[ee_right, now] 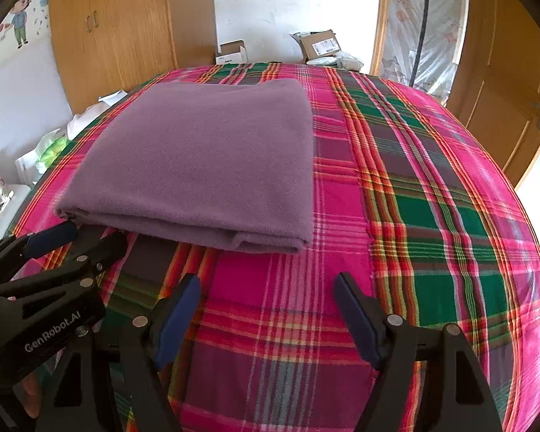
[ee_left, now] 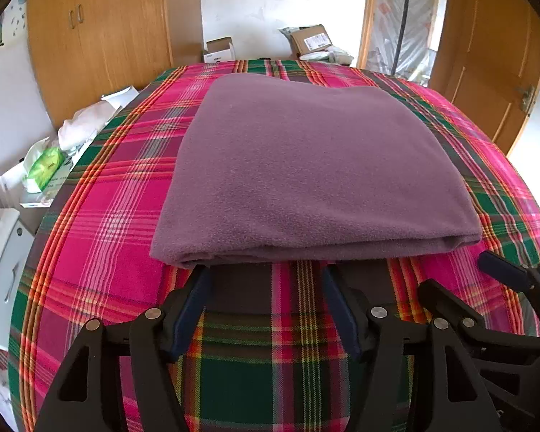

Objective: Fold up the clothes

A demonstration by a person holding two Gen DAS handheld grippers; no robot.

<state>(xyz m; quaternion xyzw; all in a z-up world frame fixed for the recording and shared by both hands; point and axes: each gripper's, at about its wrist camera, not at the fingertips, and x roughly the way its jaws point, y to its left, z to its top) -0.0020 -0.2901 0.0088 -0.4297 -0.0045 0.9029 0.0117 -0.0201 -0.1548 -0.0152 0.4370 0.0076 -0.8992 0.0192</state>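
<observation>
Over on the far left there's a wooden wardrobe (ee_left: 100, 36). The purple blanket (ee_left: 306, 172) lies folded flat on the plaid bedspread (ee_right: 432, 216), left of the bed's middle. The left gripper (ee_left: 266, 280) sits right at its near edge, fingers spread, nothing between them. The right gripper (ee_right: 270, 288) is just beside it, near the blanket's near right corner, also released and empty.

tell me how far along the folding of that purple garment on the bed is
Done: the purple garment lies as a flat, layered rectangle on the plaid bedspread, stacked edges toward the camera. In hand: nothing; the left gripper and the right gripper both stand open and empty just short of its near edge. Left: perhaps one more fold or tidying; no other clothes show.
</observation>
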